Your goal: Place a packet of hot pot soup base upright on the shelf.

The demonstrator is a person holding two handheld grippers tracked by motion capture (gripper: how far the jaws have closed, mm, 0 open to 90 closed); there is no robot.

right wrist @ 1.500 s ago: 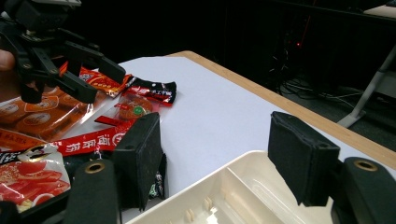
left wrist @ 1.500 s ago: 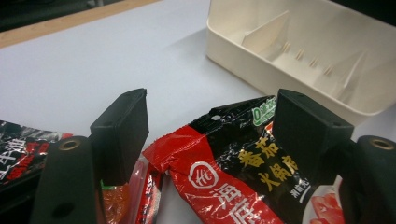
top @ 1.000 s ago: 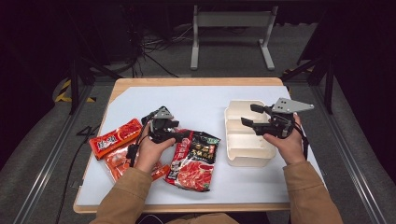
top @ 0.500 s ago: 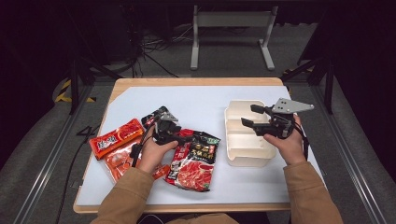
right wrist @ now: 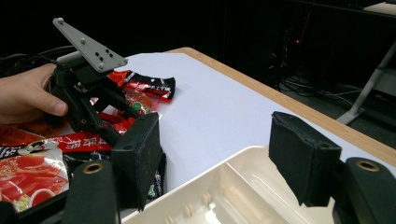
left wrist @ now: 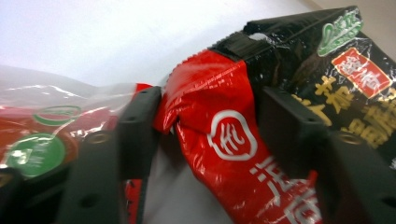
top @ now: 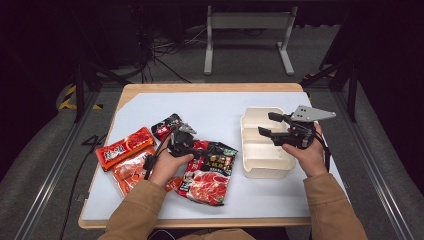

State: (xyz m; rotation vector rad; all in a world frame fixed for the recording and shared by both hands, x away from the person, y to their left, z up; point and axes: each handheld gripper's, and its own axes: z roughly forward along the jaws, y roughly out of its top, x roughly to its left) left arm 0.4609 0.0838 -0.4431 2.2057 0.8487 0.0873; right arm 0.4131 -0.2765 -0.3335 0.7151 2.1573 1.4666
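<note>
The left tongs [top: 186,141] have just been closing, and in the left gripper view their jaws now pinch the puckered top of a red sachet [left wrist: 224,154], which bulges between the pads. In the high view that sachet sits left of centre, by the big black-and-red hotpot packet [top: 210,171] on the worktop [top: 220,107]. It looks like a light, soft, glossy foil pouch: limp, likely to sag and swing once lifted, and slick enough to slide out of a shallow bite. The crimped seal at its top edge seems the safest hold, stiffer than the filled belly. The right tongs [top: 266,125] stand wide and hold nothing, over the cream divided tray [top: 265,155] at centre right.
</note>
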